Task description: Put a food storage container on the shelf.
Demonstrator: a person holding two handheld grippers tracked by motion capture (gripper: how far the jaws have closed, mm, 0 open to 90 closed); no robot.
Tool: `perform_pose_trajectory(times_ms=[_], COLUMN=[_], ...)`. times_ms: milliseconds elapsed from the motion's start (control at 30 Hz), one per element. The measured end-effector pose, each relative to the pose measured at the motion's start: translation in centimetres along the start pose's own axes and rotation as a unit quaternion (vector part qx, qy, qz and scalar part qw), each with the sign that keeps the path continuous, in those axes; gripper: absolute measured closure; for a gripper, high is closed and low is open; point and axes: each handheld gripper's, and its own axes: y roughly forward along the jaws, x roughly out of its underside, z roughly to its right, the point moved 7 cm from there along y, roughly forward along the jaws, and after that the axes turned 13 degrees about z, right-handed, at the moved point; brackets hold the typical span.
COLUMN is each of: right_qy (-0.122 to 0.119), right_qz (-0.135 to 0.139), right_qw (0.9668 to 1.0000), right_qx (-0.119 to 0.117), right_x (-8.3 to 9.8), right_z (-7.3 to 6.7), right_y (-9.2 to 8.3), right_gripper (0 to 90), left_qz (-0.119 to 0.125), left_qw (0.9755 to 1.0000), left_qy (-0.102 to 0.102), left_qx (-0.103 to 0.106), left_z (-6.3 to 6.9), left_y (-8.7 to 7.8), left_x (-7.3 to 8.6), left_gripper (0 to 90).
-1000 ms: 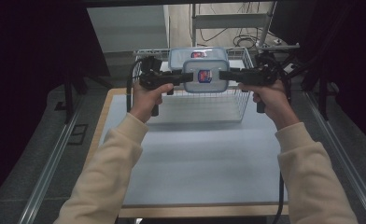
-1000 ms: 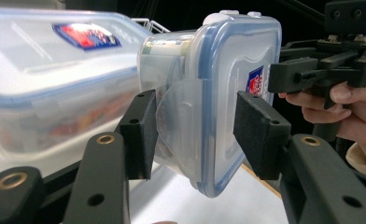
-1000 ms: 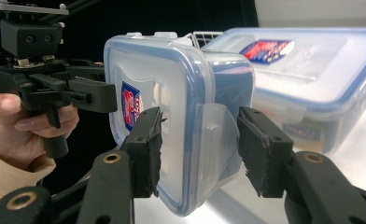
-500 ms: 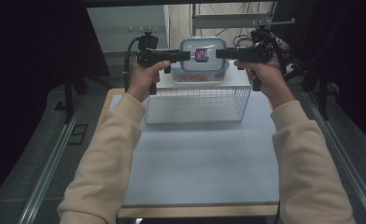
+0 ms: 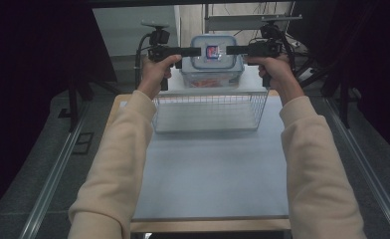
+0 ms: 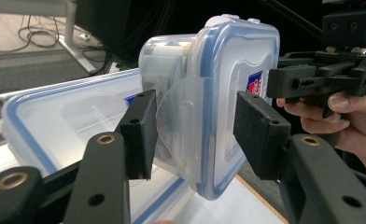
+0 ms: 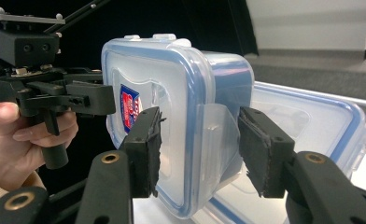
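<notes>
A clear plastic container [image 5: 212,57] with a blue-rimmed lid and a red label hangs in the air beyond the far rim of a wire basket [image 5: 210,113]. My left gripper [image 5: 195,51] is shut on its left side and my right gripper [image 5: 231,50] on its right side. In the left gripper view the pads [image 6: 141,133] press the lid edge and side latch of the container [image 6: 218,93]. The right gripper view shows its gripper [image 7: 200,144] clamped the same way on the container [image 7: 172,93], whose lid is turned toward the person.
A larger flat container [image 6: 55,121] with a blue-edged lid lies below and behind the held one, also seen in the right gripper view [image 7: 312,116]. The empty basket stands at the far end of the grey table [image 5: 213,169]. Dark stands and cables flank the back.
Both hands have carried the container away from the person and slightly upward, from over the basket to beyond its far rim. The grip on it looks unchanged.
</notes>
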Motion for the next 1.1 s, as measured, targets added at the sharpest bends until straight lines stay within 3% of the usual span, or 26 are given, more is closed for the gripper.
perform_pose_trajectory(times_ms=[67, 100, 300, 500, 633, 800, 933, 1100], right_qy=[0.005, 0.009, 0.023, 0.044, 0.055, 0.069, 0.060, 0.047], right_qz=[-0.001, 0.000, 0.007, 0.015, 0.015, 0.029, 0.033, 0.044], right_qw=[1.0000, 1.0000, 0.9996, 0.9987, 0.9978, 0.9964, 0.9967, 0.9969], right_qx=[0.000, -0.001, 0.012, 0.022, 0.034, 0.038, 0.043, 0.044], right_x=[0.0, 0.0, 0.1, 0.1, 0.4, 0.5, 0.4, 0.3], right_z=[0.3, 0.4, 0.7, 1.4, 1.7, 2.0, 2.0, 1.6], right_y=[0.4, 0.5, 1.1, 1.3, 1.8, 1.8, 1.2, 0.0], right_gripper=[50.7, 50.5, 47.0, 43.4, 36.1, 34.5, 34.6, 34.1], left_qz=[0.004, 0.005, 0.013, 0.009, 0.010, 0.026, 0.024, 0.033], left_qw=[1.0000, 1.0000, 0.9995, 0.9992, 0.9987, 0.9978, 0.9979, 0.9979], left_qy=[-0.006, 0.000, -0.005, -0.027, -0.041, -0.040, -0.032, -0.026], left_qx=[-0.002, -0.003, -0.030, -0.028, -0.028, -0.046, -0.050, -0.050], left_z=[-0.2, -0.4, -0.3, -0.7, -0.9, -1.4, -1.4, -1.2], left_y=[0.0, 0.0, 0.9, 1.5, 1.9, 1.8, 1.4, 0.0], left_x=[-0.1, -0.1, -0.3, 0.0, 0.3, 0.1, 0.3, 0.6], left_gripper=[51.0, 51.0, 46.5, 42.6, 36.9, 30.4, 25.1, 26.0])
